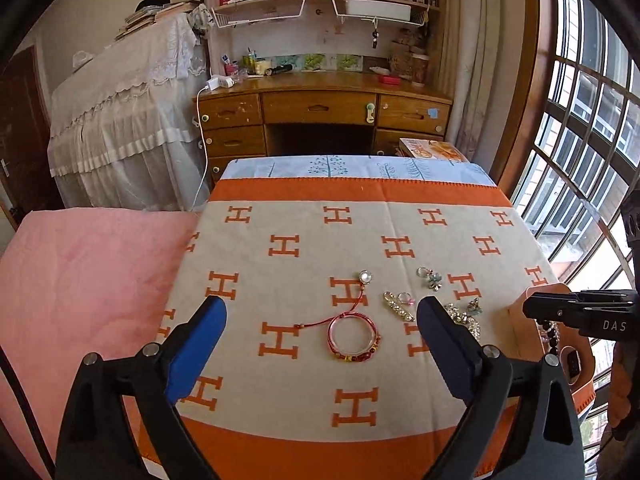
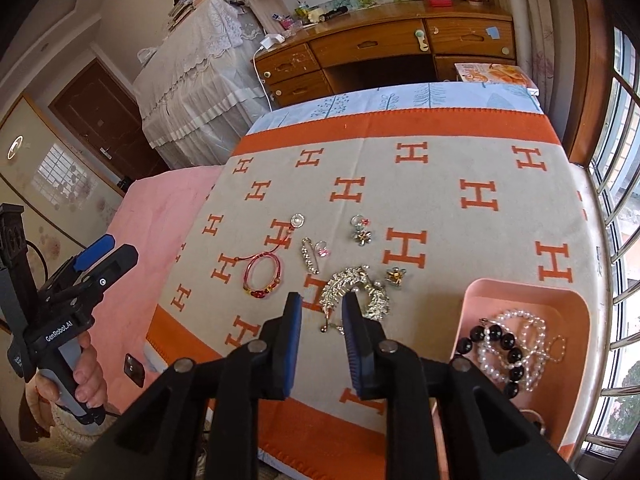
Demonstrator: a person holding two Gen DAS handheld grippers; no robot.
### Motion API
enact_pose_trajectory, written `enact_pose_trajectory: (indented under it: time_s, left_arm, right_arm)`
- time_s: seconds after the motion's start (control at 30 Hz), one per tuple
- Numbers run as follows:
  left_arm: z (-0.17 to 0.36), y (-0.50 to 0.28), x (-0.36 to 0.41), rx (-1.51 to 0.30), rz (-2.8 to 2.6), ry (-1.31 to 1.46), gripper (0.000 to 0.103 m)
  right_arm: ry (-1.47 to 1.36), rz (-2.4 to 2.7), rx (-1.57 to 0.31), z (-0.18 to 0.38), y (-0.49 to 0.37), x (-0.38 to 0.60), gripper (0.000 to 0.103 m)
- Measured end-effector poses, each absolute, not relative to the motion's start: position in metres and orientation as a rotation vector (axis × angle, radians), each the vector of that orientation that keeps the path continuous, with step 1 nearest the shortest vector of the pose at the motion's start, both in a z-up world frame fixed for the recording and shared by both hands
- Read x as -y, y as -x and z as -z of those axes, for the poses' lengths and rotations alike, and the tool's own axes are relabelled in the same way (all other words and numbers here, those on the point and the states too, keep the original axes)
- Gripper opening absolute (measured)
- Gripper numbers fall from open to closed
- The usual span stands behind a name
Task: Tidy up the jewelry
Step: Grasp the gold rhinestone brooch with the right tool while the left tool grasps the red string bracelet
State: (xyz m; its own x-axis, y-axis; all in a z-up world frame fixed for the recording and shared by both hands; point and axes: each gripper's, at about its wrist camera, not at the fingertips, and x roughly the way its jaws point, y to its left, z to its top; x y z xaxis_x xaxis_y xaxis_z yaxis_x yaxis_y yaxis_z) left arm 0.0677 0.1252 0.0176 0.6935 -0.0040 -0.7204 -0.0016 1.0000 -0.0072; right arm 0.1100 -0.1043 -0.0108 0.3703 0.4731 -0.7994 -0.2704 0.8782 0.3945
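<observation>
Bracelet pickup looks like the step for the left side, so here's how I'd do it. Left wrist view first: the left gripper [image 1: 322, 334] is spread wide with nothing in it, and the red bracelet [image 1: 354, 338] lies flat on the H-pattern blanket [image 1: 280, 184] right between and just ahead of the two blue fingertips. Its cord trails up to a pearl charm [image 1: 365, 277]. I'd come down so one pad goes inside the ring or pinch across the beaded bottom edge, since the thin band on soft cloth will probably slip otherwise. Watch the cord so it doesn't snag the rhinestone pin [image 1: 398, 306] just to the right.

Right wrist view: the right gripper [image 2: 322, 302] is only slightly parted and holds nothing, as far as I can see. The silver leaf brooch [image 2: 354, 292] lies on the blanket just beyond its tips, partly hidden by the right finger. The pink tray [image 2: 560, 304] sits off to the right with a pearl strand [image 2: 516, 322] and black bead bracelet [image 2: 496, 344] already in it, so that's the drop spot. Smaller pieces, like the flower charm [image 2: 362, 236], are further up the blanket. Left gripper [image 2: 100, 256] shows at the far left edge, held off the table.
</observation>
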Motion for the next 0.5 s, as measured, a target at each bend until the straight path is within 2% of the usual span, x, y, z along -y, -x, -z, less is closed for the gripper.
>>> enact_pose_trajectory:
  time_s: [0.5]
  left_arm:
    - [0.055, -0.099, -0.178, -0.957, -0.023, 0.046, 0.095]
  right_arm:
    - [-0.417, -0.337, -1.386, 0.093, -0.164, 0.078, 0.021]
